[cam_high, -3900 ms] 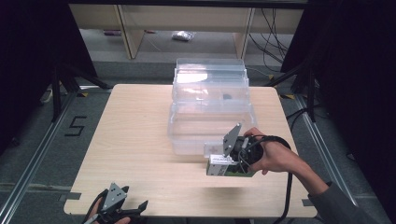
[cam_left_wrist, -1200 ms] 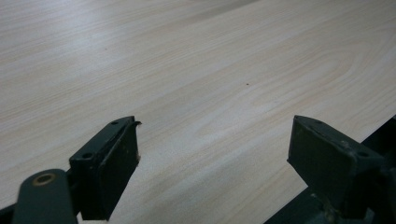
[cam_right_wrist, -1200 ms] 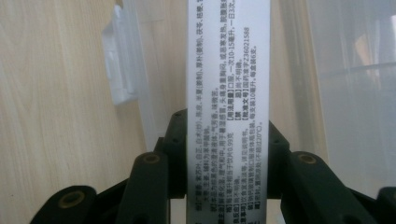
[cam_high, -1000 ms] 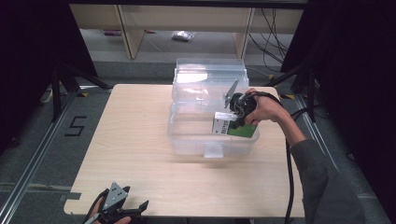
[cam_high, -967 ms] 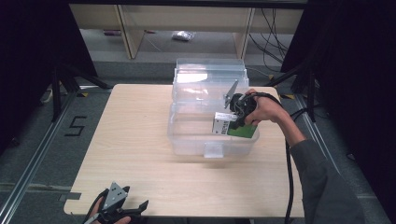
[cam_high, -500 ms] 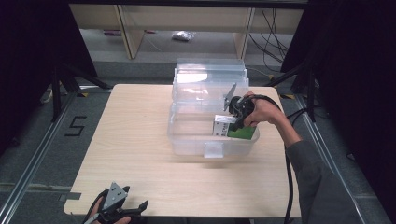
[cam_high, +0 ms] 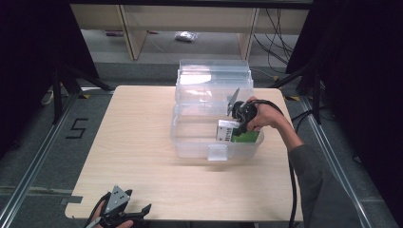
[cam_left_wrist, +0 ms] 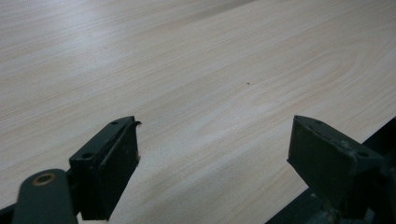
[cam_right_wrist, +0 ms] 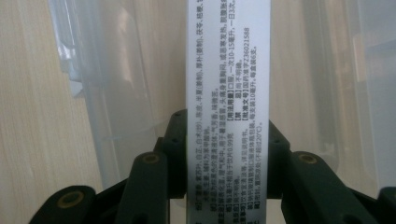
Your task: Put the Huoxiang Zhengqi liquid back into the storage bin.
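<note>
The green-and-white box (cam_high: 237, 132) sits pinched between the fingers (cam_right_wrist: 173, 140) of our right gripper (cam_high: 240, 124), which press on its two broad faces while the narrow printed side faces that gripper's camera. Four seconds ago we held this box above the desk (cam_high: 142, 142) just in front of the clear bin (cam_high: 216, 126); a second ago it was already over the bin's right end, and since then we have brought it lower, so that it now hangs inside the bin near its front right corner, its green face against the right wall. We cannot tell whether it touches the bin's floor yet. We judge the carry all but done: what remains is to set it down and let go. Our left gripper (cam_high: 124, 214) has kept to the desk's front left corner, its fingers (cam_left_wrist: 109, 158) spread wide over bare wood, holding nothing.
</note>
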Motion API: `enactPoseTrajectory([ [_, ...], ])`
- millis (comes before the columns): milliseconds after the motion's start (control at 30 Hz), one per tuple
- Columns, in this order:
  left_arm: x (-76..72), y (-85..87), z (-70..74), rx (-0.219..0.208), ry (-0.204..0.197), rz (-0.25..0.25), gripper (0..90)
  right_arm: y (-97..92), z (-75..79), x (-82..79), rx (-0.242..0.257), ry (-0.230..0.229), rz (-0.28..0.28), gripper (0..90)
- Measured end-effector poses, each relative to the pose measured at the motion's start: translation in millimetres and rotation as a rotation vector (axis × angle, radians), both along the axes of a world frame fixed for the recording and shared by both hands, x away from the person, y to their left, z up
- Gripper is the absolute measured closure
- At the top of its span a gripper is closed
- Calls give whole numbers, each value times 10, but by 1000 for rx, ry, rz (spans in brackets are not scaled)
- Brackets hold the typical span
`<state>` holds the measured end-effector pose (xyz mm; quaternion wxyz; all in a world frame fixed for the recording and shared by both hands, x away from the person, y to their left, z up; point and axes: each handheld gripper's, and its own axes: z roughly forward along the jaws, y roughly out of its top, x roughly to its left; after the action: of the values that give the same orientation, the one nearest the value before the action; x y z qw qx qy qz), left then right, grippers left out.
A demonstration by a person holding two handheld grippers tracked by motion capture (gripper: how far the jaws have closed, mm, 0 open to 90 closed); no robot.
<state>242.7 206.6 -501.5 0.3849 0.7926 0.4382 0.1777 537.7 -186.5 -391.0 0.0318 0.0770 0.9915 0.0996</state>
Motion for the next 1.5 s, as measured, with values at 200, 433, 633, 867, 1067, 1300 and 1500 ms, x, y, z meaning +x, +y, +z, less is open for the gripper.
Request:
enactPoseTrajectory([
  [200,3,-6,-8,-8,-6,6,155,-29,-57,22,-17,11,-16,636],
  [433,2,-3,0,-6,-2,3,155,-48,-36,10,-31,32,-71,622],
  [633,1,-3,3,-3,-7,2,156,-56,103,-7,59,22,-74,548],
  [867,2,-3,2,-2,-1,1,155,-143,183,-31,117,27,-120,500],
  [1067,4,-3,3,-3,-4,2,155,-182,249,-54,149,14,-158,483],
  [1300,6,-4,-2,-5,-8,6,156,-197,342,-104,193,-28,-219,415],
  [1500,5,0,3,-3,-6,3,155,-195,370,-150,236,-35,-260,382],
])
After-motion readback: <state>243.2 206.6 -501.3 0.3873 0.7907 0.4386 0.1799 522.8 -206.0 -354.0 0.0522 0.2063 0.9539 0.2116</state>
